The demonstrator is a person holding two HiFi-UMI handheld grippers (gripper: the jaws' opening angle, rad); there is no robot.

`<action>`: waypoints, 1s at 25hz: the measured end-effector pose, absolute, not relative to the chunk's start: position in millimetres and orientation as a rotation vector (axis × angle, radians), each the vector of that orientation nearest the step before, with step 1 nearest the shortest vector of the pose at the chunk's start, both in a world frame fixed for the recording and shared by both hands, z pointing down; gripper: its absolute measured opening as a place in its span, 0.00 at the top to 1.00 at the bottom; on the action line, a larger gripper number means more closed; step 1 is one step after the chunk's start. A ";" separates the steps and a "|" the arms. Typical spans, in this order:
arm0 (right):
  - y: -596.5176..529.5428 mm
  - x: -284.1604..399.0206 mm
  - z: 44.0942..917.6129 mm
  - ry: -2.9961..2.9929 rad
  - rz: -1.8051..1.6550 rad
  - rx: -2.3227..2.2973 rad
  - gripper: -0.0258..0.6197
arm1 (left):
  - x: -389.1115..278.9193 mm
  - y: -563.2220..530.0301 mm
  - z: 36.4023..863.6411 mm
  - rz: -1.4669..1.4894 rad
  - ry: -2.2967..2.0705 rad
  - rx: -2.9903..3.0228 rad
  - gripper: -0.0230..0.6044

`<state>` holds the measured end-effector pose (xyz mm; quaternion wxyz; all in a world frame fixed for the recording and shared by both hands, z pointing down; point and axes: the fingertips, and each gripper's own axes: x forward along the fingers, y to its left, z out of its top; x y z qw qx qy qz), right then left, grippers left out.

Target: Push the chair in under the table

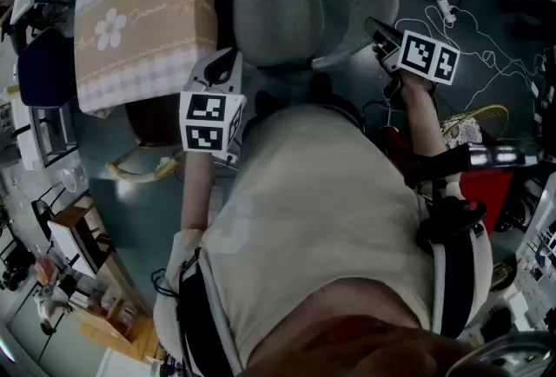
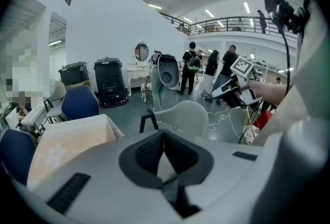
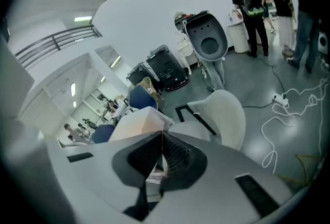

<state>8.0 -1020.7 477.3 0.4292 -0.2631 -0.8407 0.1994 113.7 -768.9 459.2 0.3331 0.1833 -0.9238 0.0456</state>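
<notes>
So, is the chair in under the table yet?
Out. In the head view the chair stands beside the table, its whole seat showing; none of it is under the tabletop.

chair (image 1: 278,19): sm. matt plastic shell | table (image 1: 143,19): matt cloth cover | floor (image 1: 148,210): sm., semi-gloss

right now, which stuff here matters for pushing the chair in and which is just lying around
Job:
grey chair
cloth-covered table
left gripper and right gripper, both shut, empty

Lying about:
blue chair
white cable on the floor
black bins
</notes>
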 end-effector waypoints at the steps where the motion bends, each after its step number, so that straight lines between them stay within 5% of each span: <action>1: -1032.9 -1.0 481.6 -2.106 0.454 -0.643 0.94 | 110.1 -773.0 458.1 0.128 -2.407 0.470 0.95; 12: -1121.0 -80.1 546.0 -2.061 0.400 -0.473 0.94 | 83.5 -790.8 455.8 0.201 -2.319 0.343 0.95; 13: -1123.1 -79.2 554.0 -2.041 0.395 -0.479 0.90 | 82.7 -795.8 455.9 0.203 -2.309 0.339 0.95; 15: -1129.8 -76.6 570.5 -2.007 0.388 -0.487 0.59 | 82.4 -808.8 460.2 0.195 -2.274 0.349 0.95; 17: -1139.9 -79.8 585.3 -1.995 0.380 -0.475 0.50 | 81.9 -821.2 467.6 0.193 -2.229 0.362 0.95; 25: -1134.1 -93.9 628.1 -1.889 0.373 -0.533 0.49 | 77.9 -847.8 470.3 0.267 -2.171 0.364 0.95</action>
